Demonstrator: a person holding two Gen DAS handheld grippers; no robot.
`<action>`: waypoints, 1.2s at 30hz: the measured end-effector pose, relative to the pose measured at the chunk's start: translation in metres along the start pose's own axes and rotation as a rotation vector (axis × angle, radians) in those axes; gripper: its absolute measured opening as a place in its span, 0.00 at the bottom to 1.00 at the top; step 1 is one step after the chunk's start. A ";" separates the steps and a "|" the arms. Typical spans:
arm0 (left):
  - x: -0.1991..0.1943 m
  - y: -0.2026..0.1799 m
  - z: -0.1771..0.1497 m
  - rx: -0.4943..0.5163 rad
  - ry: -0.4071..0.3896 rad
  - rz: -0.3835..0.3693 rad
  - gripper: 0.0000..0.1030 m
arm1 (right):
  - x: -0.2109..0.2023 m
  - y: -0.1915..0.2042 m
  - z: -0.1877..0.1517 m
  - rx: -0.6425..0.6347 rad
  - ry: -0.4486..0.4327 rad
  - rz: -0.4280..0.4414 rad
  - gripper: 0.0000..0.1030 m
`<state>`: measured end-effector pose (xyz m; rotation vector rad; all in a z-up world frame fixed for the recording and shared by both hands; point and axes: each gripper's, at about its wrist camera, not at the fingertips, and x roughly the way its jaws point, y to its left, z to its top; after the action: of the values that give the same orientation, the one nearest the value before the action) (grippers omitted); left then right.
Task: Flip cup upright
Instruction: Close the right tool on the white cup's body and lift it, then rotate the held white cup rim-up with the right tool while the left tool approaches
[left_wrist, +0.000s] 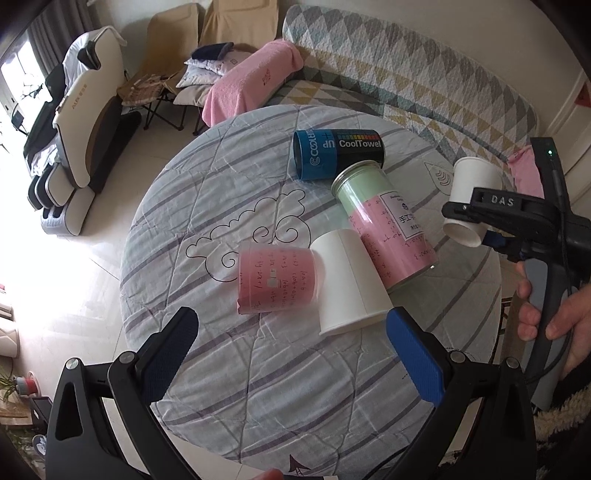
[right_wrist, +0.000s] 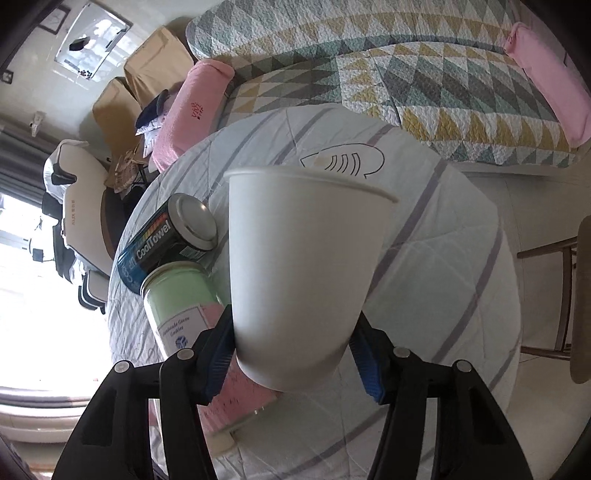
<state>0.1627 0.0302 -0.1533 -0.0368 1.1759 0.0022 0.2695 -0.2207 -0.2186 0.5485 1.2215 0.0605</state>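
Above the right side of the round table draped in a pale striped quilt (left_wrist: 258, 387), the right gripper (right_wrist: 291, 354) clamps a plain white paper cup (right_wrist: 306, 273) near its base, blue pads pressed against both sides, so the cup is lifted off the cloth with its rim tilted up and away. From the left wrist view the same cup (left_wrist: 471, 199) hangs in the black tool (left_wrist: 472, 218) at the right, apart from the other items. Nearer the middle, the left gripper (left_wrist: 295, 354) hovers with its fingers spread wide and nothing between them. Just beyond it a second white paper cup (left_wrist: 349, 280) stands upside down on its rim, touching a short pink translucent canister (left_wrist: 277, 280) lying on its side to its left. A tall green-and-pink labelled jar with a metal lid (left_wrist: 384, 229) lies behind that cup, and a blue-and-black CoolTowel can (left_wrist: 338, 155) lies at the far end, touching the jar. Farther back sits a sofa under a triangle-patterned quilt (left_wrist: 406, 66).
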 end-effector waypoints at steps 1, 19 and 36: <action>-0.002 -0.001 -0.001 0.004 -0.002 -0.004 1.00 | -0.006 0.000 -0.005 -0.020 0.003 -0.009 0.57; -0.018 -0.022 -0.045 0.016 0.016 -0.039 1.00 | 0.024 -0.010 -0.130 -0.233 0.360 -0.050 0.59; 0.018 -0.121 -0.052 0.090 0.076 -0.114 1.00 | -0.105 -0.090 -0.109 -0.092 0.082 -0.157 0.76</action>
<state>0.1243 -0.0924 -0.1864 -0.0243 1.2472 -0.1535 0.1114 -0.2936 -0.1904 0.3711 1.3311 0.0061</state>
